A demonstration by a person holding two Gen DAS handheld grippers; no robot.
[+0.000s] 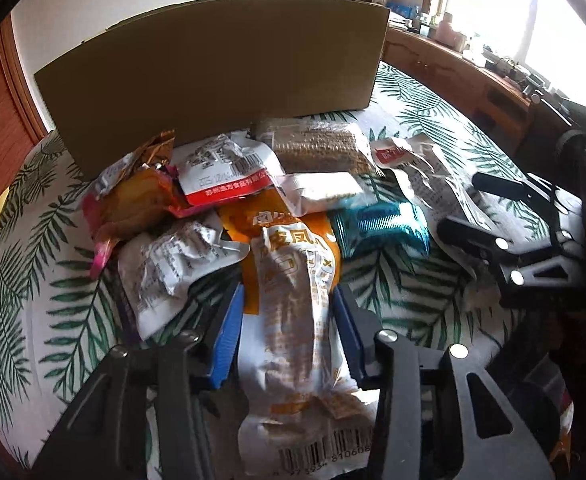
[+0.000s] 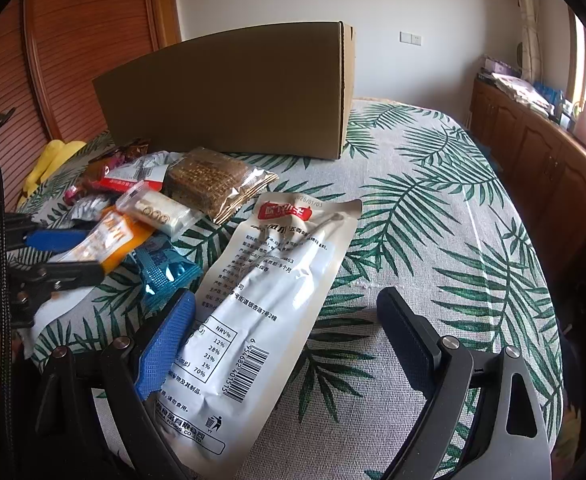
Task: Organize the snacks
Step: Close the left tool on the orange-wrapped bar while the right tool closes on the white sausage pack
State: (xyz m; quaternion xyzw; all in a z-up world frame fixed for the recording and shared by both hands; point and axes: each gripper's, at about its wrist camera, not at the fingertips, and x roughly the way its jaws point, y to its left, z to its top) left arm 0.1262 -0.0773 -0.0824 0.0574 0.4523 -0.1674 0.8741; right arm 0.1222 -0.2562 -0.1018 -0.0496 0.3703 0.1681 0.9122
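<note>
Your left gripper was clamped on the orange packet in the snack pile before the cardboard box, so pickup was in hand. Your right gripper stood wide apart over the white pouch, holding nothing. Next, I judge, lift the packet clear of its neighbours and carry it to the box.

Materials, around the cardboard box

Box: matt brown cardboard. In front of it: glossy, crinkled plastic snack packets, probably foil-lined. Under it: coarse woven cloth.

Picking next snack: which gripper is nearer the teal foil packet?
Left. The left gripper straddles the orange-and-white pouch beside the teal foil packet; the right gripper sits farther off.
</note>
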